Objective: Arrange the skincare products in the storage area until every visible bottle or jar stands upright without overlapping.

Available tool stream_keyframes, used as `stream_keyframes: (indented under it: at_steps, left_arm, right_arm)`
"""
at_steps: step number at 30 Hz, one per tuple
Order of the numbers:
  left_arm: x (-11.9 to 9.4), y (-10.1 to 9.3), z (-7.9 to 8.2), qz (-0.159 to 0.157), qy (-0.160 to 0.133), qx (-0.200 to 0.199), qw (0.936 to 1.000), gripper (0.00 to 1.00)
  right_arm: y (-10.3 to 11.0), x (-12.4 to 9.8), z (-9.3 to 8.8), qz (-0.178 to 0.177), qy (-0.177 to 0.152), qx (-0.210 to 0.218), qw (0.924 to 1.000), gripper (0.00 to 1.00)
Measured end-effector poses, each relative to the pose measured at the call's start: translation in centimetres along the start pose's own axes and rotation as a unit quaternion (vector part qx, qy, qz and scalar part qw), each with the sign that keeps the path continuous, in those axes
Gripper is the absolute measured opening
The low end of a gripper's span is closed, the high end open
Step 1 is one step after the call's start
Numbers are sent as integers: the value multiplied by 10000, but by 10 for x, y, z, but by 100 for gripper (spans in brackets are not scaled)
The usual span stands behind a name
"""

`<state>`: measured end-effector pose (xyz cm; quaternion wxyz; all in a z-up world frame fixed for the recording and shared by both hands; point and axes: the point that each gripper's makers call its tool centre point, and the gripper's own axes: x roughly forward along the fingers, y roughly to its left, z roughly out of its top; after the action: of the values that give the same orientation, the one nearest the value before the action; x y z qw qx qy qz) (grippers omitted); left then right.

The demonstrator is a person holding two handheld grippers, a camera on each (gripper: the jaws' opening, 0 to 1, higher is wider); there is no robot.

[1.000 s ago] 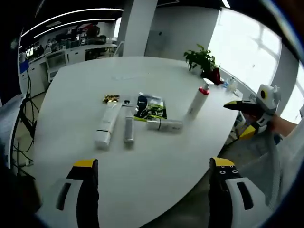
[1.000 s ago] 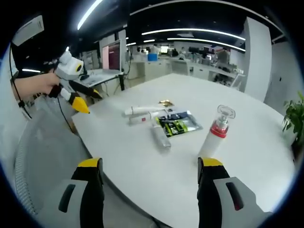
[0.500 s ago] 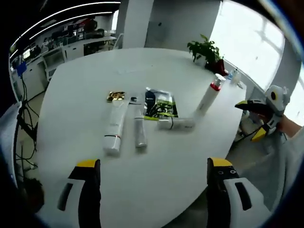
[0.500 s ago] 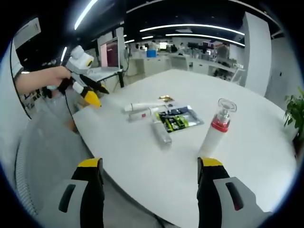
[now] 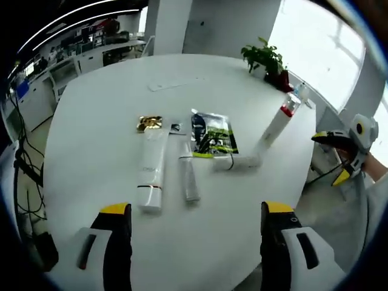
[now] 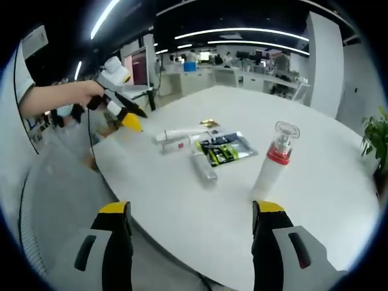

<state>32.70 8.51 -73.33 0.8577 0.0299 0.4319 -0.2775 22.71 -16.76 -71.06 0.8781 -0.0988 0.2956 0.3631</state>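
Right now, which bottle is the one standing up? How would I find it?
Look at the big white round table. Near the lying tubes and the dark sachet stands a white pump bottle. It alone is upright, with a red collar and a clear cap.

I see a smooth, matt white table [image 5: 97, 121] with only a faint sheen from the window. The upright pump bottle [image 6: 271, 165] looks like matt white plastic with a red collar and a clear, glossy cap. The large tube [image 5: 151, 173] and the slim tube [image 5: 190, 180] lying flat read as soft satin plastic. The sachet [image 5: 212, 134] is glossy printed film, and the small wrapper [image 5: 149, 123] shines like gold foil. My left gripper [image 5: 193, 251] has dull black jaws with yellow plastic tips.
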Motion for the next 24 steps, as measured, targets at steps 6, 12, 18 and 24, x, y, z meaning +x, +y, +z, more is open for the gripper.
stream_keyframes:
  at_steps: [6, 12, 18, 24]
  left_arm:
    - [6, 8, 8, 42, 94, 50, 9999, 75]
    - [18, 22, 18, 81, 192, 24, 9998, 72]
    - [22, 24, 19, 142, 320, 85, 9994, 69]
    - [33, 36, 21, 164, 455, 40, 9988, 67]
  right_arm:
    - [-1, 0, -1, -37, 40, -11, 10000, 81]
    - [-2, 0, -2, -78, 74, -18, 9999, 81]
    - [-4, 0, -3, -115, 82, 21, 9999, 81]
    - [-4, 2, -7, -95, 176, -4, 9998, 82]
